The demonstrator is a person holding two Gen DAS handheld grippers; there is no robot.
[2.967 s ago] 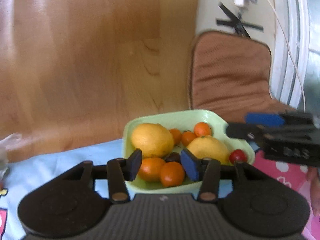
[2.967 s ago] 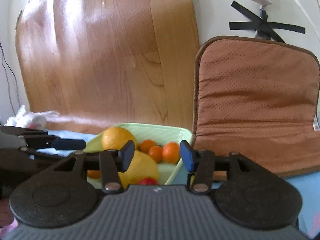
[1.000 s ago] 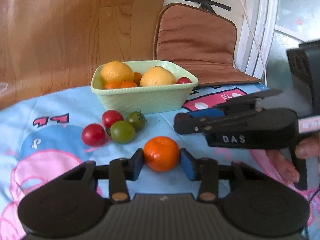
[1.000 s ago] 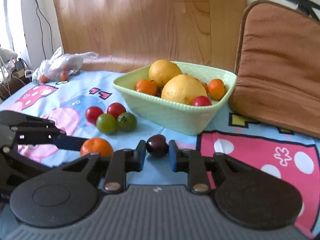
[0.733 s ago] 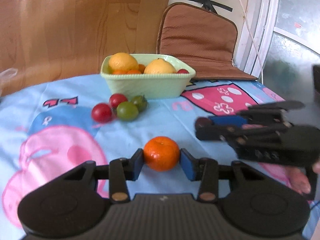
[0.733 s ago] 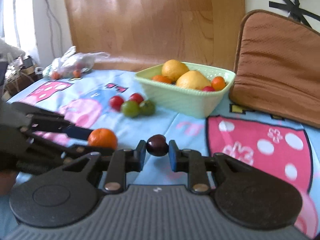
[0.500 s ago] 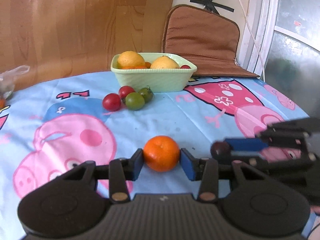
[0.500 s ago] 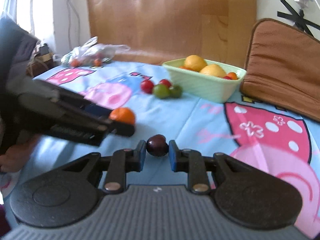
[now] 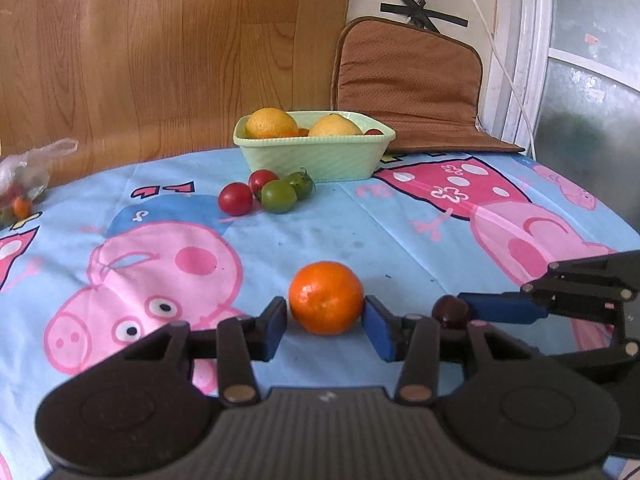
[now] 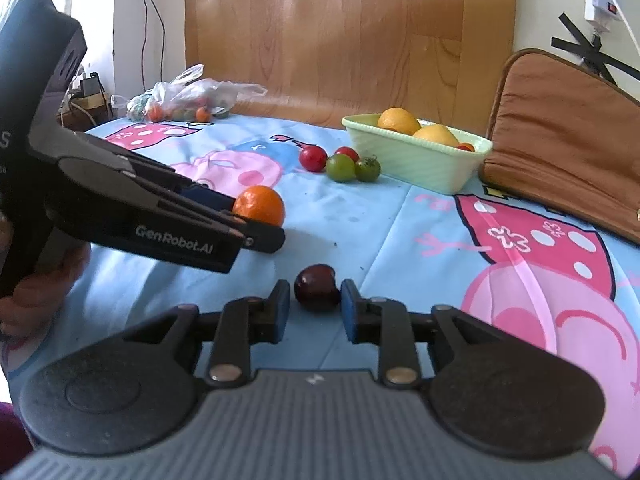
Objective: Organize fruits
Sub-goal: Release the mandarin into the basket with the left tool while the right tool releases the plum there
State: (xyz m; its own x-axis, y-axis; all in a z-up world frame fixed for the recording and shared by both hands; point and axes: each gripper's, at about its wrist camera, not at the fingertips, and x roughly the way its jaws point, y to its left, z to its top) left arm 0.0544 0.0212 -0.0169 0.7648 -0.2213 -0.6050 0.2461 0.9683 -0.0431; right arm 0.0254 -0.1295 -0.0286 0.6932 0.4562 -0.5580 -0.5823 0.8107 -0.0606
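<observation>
An orange mandarin [image 9: 326, 298] sits low on the cartoon tablecloth between the blue pads of my left gripper [image 9: 325, 322]. Both pads still touch its sides while the jaws are opening. A small dark cherry-like fruit [image 10: 316, 288] rests on the cloth between the pads of my right gripper [image 10: 315, 308]. Those jaws are opening and a gap shows beside the fruit. The two grippers lie side by side near the table's front. Far back stands the pale green bowl [image 9: 316, 142] with two lemons and small fruit.
Two red tomatoes [image 9: 236, 199] and two green tomatoes [image 9: 279, 196] lie in front of the bowl. A plastic bag of fruit [image 10: 180, 98] sits at the far left edge. A brown cushion [image 9: 408, 88] leans behind the bowl. A hand [image 10: 44, 292] grips the left tool.
Both grippers drew back from the bowl to the near part of the table with their fruit. The right pads have parted from the dark fruit, which now lies on the cloth.
</observation>
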